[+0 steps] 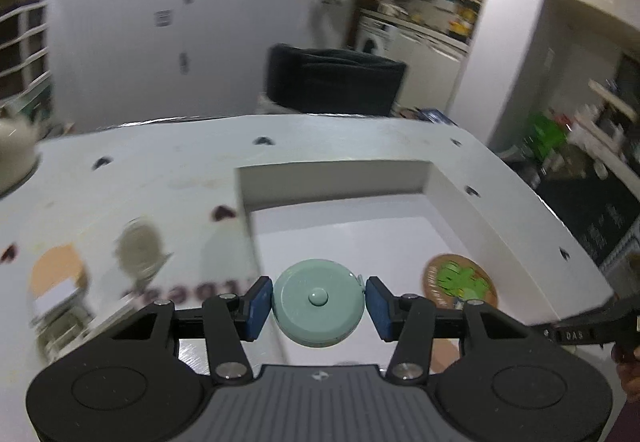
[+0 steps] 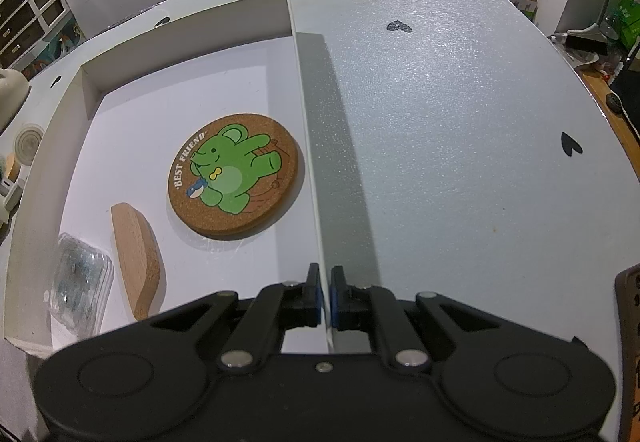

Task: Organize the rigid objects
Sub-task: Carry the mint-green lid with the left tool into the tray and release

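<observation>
My left gripper (image 1: 319,304) is shut on a round mint-green tape measure (image 1: 319,312), held in the air above the near left part of a shallow white box (image 1: 336,172). Inside that box lies a round cork coaster (image 1: 460,282) with a green bear print. In the right wrist view the same white box (image 2: 188,30) holds the cork coaster (image 2: 236,174), a wooden piece (image 2: 136,258) and a clear plastic case (image 2: 80,282). My right gripper (image 2: 325,296) is shut on the box's right wall (image 2: 310,178), near its front corner.
The box rests on a white table (image 2: 460,102) with small dark heart marks. Left of the box, blurred, lie a beige round thing (image 1: 140,246), an orange-and-white item (image 1: 56,282) and a white round object (image 2: 28,144). A dark chair (image 1: 332,82) stands behind the table.
</observation>
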Demonstrator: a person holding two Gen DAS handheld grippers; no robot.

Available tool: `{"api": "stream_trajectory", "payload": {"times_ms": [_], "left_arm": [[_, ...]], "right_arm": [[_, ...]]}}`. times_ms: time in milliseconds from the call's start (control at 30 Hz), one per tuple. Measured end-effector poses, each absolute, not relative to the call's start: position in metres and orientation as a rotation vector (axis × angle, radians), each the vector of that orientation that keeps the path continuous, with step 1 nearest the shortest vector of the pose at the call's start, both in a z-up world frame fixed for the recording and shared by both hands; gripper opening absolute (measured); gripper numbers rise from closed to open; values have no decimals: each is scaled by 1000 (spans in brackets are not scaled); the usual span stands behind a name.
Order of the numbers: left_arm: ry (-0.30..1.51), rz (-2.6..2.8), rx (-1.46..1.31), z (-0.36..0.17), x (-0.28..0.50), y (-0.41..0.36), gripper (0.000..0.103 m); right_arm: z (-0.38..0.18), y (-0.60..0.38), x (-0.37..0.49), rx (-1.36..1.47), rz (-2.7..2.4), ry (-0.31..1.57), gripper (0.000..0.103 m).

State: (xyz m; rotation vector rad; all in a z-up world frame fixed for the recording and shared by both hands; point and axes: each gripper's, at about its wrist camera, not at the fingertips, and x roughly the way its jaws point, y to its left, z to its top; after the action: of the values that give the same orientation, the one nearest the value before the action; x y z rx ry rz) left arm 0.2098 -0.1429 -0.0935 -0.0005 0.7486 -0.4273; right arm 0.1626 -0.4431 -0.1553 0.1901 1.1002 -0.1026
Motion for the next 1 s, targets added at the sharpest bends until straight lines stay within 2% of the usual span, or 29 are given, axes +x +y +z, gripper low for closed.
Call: {"api": "stream_trajectory", "payload": {"times_ms": [333,633,667,767,867,1000], "left_arm": [[829,-493,162,-120,237,-191,52],[884,-491,214,-136,246,-204,53],[887,-492,216,-135,246,-204,54],[883,-493,218,-133,243,-203,71],[889,-496,220,-131,241,-204,74],[898,-500,221,-128,236,-204,85]], "right_arm": [[-155,-444,162,195,-102,1097,7],[-155,-445,162,197,-96,1096,6],[-155,-445,162,196,-96,1096,6],[-155,-445,162,196,-96,1097,6],[-155,-445,162,195,-95,1097,6],[-155,-444,162,192,-94,1097,6]]}}
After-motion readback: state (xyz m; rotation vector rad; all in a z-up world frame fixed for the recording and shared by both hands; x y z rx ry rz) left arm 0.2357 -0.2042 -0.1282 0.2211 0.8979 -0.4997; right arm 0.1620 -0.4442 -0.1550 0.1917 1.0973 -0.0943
